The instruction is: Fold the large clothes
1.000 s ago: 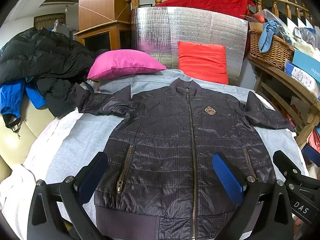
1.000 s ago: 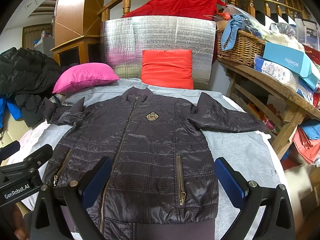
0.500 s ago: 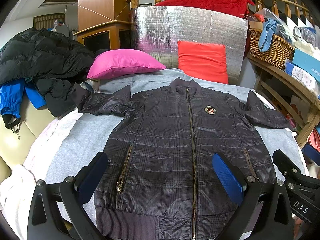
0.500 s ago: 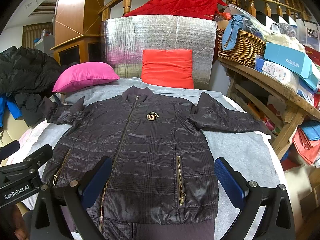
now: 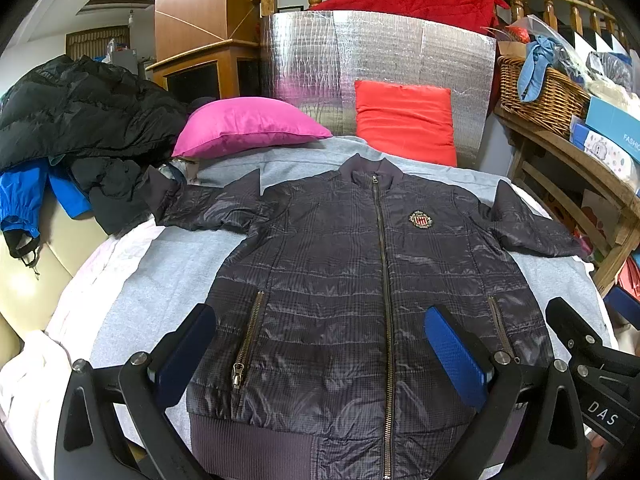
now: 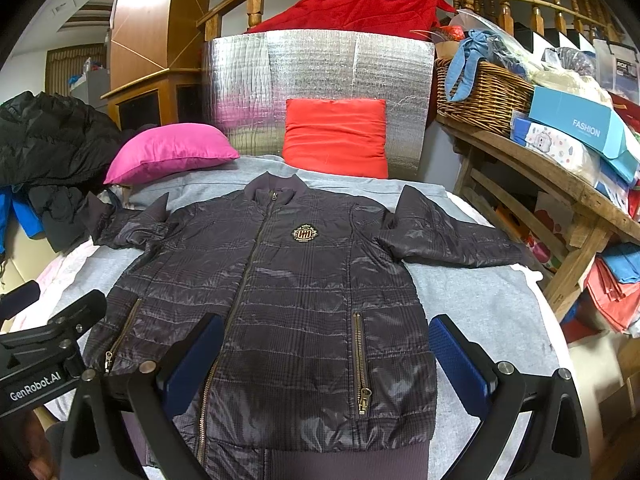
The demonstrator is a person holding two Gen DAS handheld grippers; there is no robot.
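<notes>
Nothing has shifted between the earlier frames and this one: both grippers hang where they were, above the hem end of the spread jacket. A dark quilted jacket [image 5: 352, 280] lies face up and zipped on a grey sheet [image 5: 168, 280] covering the bed, collar toward the far end, its two sleeves stretched out sideways. Its shell is glossy and faintly checked, stitched in horizontal bands, with a ribbed knit hem, brass-toned zips on both slanted pockets and a small embroidered crest [image 6: 305, 233] on the chest.

The left gripper [image 5: 320, 356] holds its blue, textured fingers [image 5: 454, 354] wide apart above the lower front of the jacket, gripping nothing. The right gripper [image 6: 326, 360] is likewise spread wide and empty over the hem (its neighbour's black body shows at the left edge of its view).

Beyond the collar, a smooth magenta pillow [image 5: 248, 124] and a square red cushion [image 5: 404, 120] rest against a crinkled silver foil panel [image 6: 320, 80], with a red quilt [image 6: 360, 8] draped over the wooden banister behind. A heap of black puffer coats [image 5: 80, 112] sits to the left of the bed, close to one sleeve end. On the right, a rough wooden shelf [image 6: 540, 168] carries a woven wicker basket [image 6: 484, 92] and blue cardboard boxes [image 6: 576, 128], standing just beside the other sleeve.
</notes>
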